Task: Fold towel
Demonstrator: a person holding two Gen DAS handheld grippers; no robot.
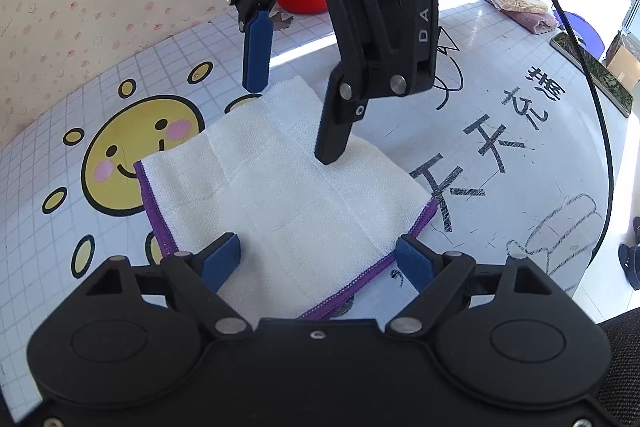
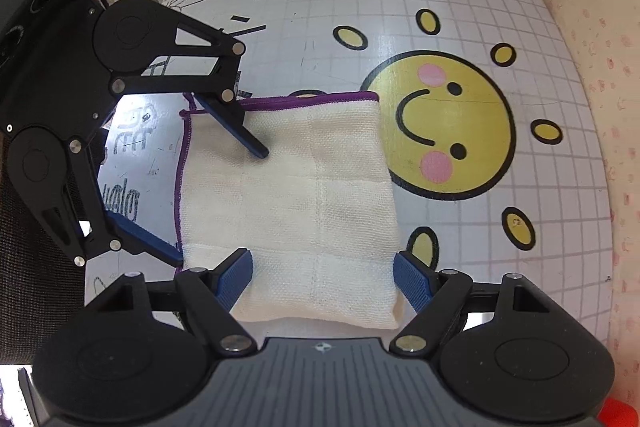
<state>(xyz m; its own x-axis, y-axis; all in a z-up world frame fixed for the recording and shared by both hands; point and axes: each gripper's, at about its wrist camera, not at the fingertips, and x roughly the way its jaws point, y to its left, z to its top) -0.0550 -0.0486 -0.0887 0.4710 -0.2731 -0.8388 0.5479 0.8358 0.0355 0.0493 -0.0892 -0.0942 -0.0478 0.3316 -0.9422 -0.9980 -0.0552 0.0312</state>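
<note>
The folded white towel with purple edging is lying flat on the gridded tabletop, beside the smiling sun print. Both the left gripper and the right gripper are hovering over it, jaws spread, pinching nothing.

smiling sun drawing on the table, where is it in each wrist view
Left wrist view: the smiling sun drawing sits left of centre, upright, partly covered by the towel at its right side.
Right wrist view: the same sun is right of centre and upside down, just beyond the towel's right edge.
Shared landmark: the towel's purple hem, on the side away from the right gripper.
</note>
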